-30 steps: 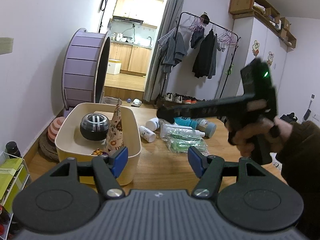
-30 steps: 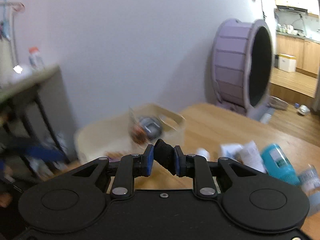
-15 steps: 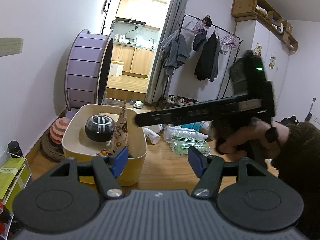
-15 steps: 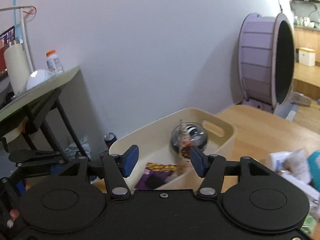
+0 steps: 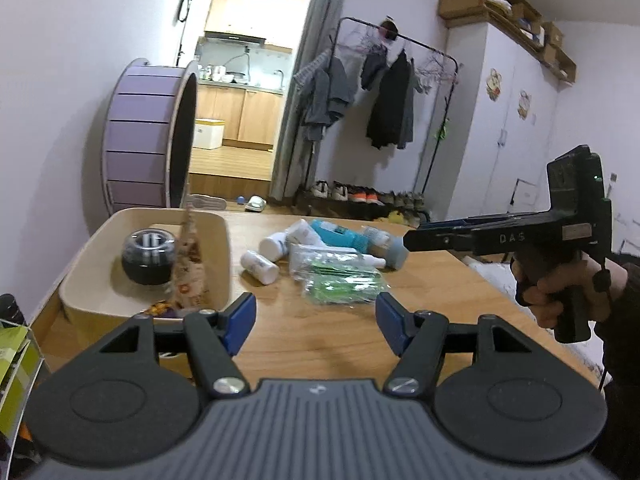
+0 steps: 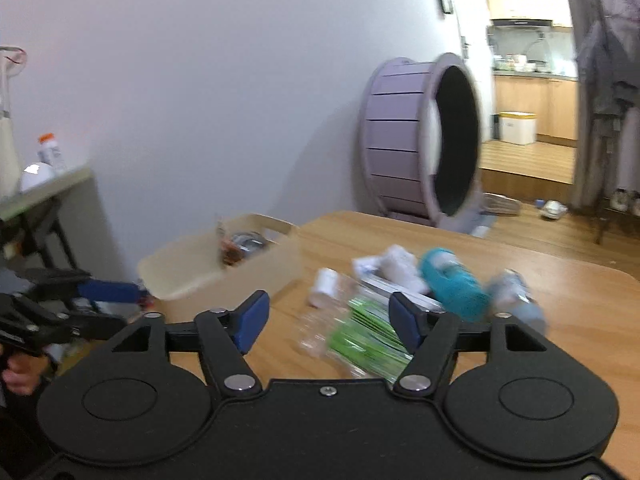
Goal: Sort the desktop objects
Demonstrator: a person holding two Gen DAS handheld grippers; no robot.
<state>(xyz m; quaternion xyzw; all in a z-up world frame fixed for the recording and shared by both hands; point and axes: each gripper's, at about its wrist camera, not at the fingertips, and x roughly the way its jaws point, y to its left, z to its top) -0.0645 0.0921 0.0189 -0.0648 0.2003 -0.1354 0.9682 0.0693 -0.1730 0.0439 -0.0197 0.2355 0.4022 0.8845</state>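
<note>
A beige bin (image 5: pixel 226 248) sits at the table's left and holds a black ball (image 5: pixel 149 258), a patterned cone bag (image 5: pixel 191 268) and a snack packet. To its right lies a pile: small white bottles (image 5: pixel 261 266), a teal bottle (image 5: pixel 340 237) and a green packet (image 5: pixel 344 286). My left gripper (image 5: pixel 315 322) hangs open and empty before the pile. My right gripper (image 6: pixel 328 320) is open and empty above the green packet (image 6: pixel 364 340), with the teal bottle (image 6: pixel 452 284) just beyond. In the left wrist view it reaches in from the right, held by a hand (image 5: pixel 560 284).
A wooden table (image 5: pixel 320 344) carries everything. A purple wheel (image 5: pixel 148 136) stands behind the bin. A clothes rack (image 5: pixel 384 100) and shoes line the far wall. Green boxes on a shelf (image 5: pixel 16 364) sit left of the table, and a side table (image 6: pixel 44 192) stands beside the wall.
My right gripper, shut on a small dark object a second ago, opened over the bin and swung right to above the pile. My left gripper stayed open.
</note>
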